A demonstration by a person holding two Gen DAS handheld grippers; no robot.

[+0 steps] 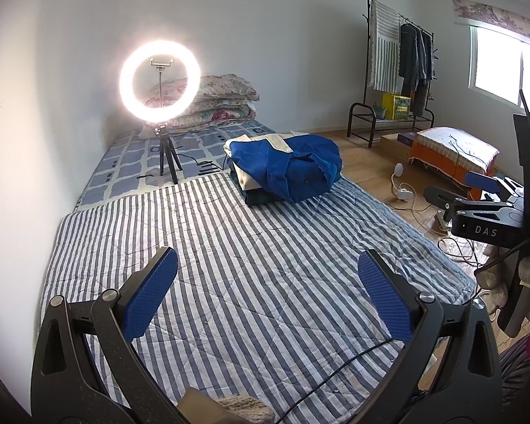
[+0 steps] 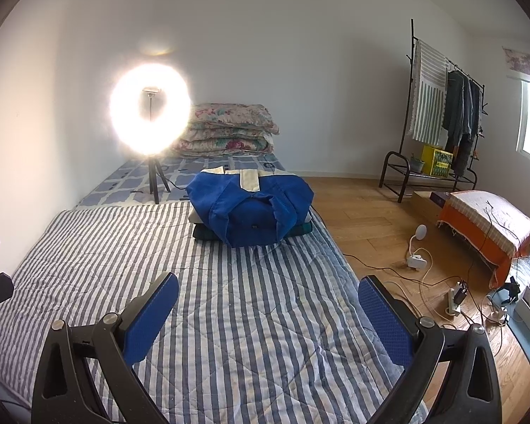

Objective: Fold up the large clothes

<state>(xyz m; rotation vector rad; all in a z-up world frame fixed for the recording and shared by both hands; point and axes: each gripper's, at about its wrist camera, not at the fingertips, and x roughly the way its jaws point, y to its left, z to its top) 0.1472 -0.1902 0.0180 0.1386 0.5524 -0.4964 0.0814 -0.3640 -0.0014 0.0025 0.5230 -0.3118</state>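
Grey-and-white striped quilted mattress cover: spread flat as the folding surface, filling the lower field from 7 to 5 o'clock; bare in front of both tools. Folded floral quilts: stacked at 12 o'clock against the wall, seemingly stowed clear of the work. Black metal clothes rack with hung dark garments and a striped towel: 2 o'clock. Royal-blue garment with cream panels: loosely folded atop a stack of darker folded clothes at 12 o'clock on the cover, probably set aside as done, well apart from both tools. Lit ring light on black tripod: 11 o'clock, presumably lighting the work area. Left gripper: blue-padded jaws spread wide, holding nothing. Right gripper: likewise wide apart, unloaded; lettering "DAS" legible on its body in the left view.
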